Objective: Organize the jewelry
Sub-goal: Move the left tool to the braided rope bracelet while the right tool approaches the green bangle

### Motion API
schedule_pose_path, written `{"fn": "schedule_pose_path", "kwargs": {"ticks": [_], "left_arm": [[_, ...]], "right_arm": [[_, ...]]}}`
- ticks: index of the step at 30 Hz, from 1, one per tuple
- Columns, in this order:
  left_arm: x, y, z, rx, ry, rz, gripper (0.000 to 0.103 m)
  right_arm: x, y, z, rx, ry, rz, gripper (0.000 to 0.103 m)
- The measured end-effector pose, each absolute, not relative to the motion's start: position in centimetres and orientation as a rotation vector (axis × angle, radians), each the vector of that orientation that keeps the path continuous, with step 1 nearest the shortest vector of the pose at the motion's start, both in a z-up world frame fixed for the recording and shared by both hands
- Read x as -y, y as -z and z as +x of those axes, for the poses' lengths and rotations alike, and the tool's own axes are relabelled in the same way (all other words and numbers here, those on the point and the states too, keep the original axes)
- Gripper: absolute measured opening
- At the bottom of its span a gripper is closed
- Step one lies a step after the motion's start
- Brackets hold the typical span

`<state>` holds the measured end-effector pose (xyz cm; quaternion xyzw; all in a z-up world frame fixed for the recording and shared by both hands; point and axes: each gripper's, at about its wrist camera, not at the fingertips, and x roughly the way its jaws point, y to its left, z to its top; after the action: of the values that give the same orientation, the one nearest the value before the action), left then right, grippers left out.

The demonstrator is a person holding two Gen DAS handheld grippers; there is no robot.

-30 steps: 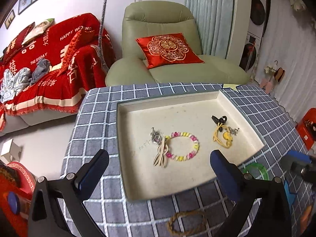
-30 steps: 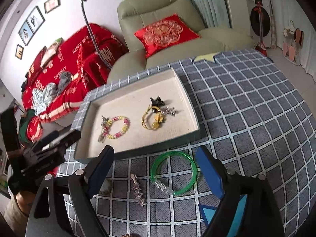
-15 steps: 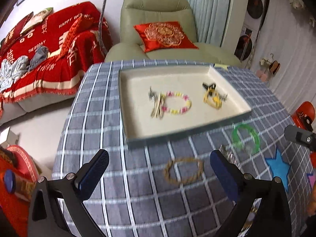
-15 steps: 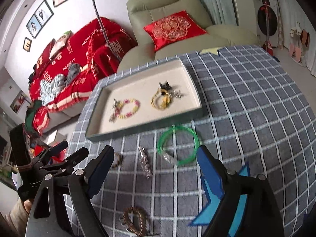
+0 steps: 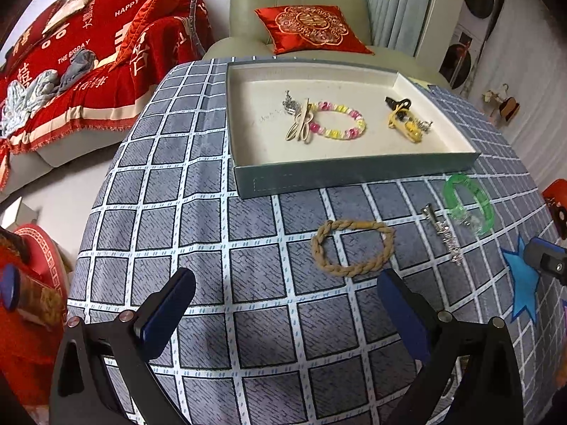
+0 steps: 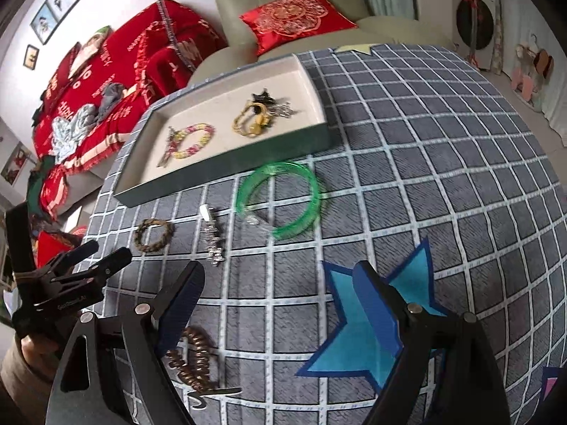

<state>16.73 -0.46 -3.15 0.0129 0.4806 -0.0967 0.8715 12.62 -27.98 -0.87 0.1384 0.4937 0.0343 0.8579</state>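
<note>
A shallow tray (image 5: 354, 173) (image 6: 226, 173) on the checked cloth holds a pink-and-yellow bead bracelet (image 5: 338, 125) (image 6: 193, 140), a beige clip (image 5: 301, 125) and a yellow piece (image 5: 405, 124) (image 6: 251, 120). On the cloth in front of it lie a braided tan bracelet (image 5: 352, 248) (image 6: 154, 235), a silver hair clip (image 5: 444, 233) (image 6: 212, 239) and a green bangle (image 5: 467, 203) (image 6: 281, 200). My left gripper (image 5: 283, 315) is open, just short of the tan bracelet. My right gripper (image 6: 280, 301) is open above the cloth, nearer than the bangle. A brown bead bracelet (image 6: 193, 357) lies by its left finger.
A blue star patch (image 6: 375, 322) (image 5: 524, 279) is on the cloth under the right gripper. Beyond the table stand a green armchair with a red cushion (image 5: 308, 30) and a sofa under a red throw (image 5: 88, 71). A hand (image 6: 24, 350) holds the left gripper's body.
Both grippers have drawn back from the tray and sunk toward the cloth. The tan bracelet, silver clip and bangle now lie ahead of the fingers. Both stayed open.
</note>
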Motion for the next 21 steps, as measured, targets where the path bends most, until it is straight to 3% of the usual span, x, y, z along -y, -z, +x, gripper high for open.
{"fn": "schedule_pose_path", "kwargs": {"ticks": [21], "left_arm": [[1.4, 4.5, 19.5, -1.051, 0.131, -0.025, 0.103]], "right_arm": [[29.7, 2.7, 18.6, -1.064, 0.094, 0.28, 0.088]]}}
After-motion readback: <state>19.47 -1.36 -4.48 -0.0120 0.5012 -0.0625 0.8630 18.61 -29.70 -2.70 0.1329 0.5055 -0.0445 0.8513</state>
